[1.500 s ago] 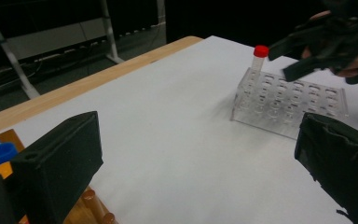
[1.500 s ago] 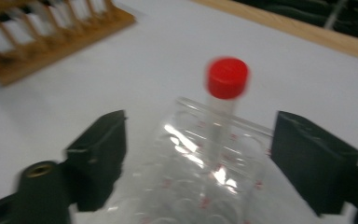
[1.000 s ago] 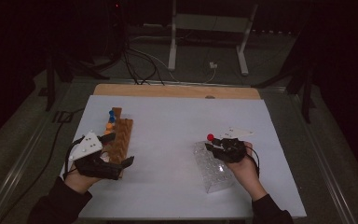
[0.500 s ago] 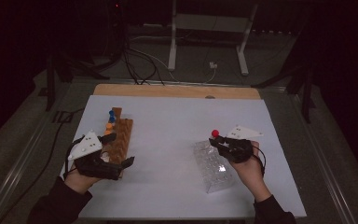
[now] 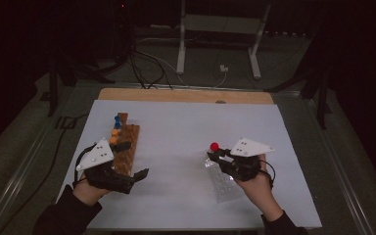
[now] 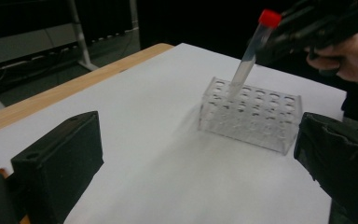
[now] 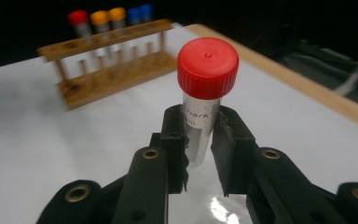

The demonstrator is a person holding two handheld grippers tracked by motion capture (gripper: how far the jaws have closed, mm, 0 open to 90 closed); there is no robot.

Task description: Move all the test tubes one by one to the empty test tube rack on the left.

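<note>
Right gripper (image 7: 199, 135) is clamped on the red-capped test tube (image 7: 204, 93) just below its cap, tip above the clear rack (image 6: 251, 112). Tube is light, rigid, smooth-walled, likely slippery. Left gripper (image 5: 132, 176) jaws stand apart, empty, beside the wooden rack (image 5: 127, 144).

A white sheet (image 5: 176, 127) spreads under both my left jaws and my right jaws and runs well ahead of them to the bare wooden table edge (image 5: 186, 95). Far beyond my jaws, past that edge, the legs of a white stand (image 5: 181, 54) rest on the dark floor. Black cables (image 5: 142, 63) lie left of the legs, and a small white plug (image 5: 223, 69) lies between them.
</note>
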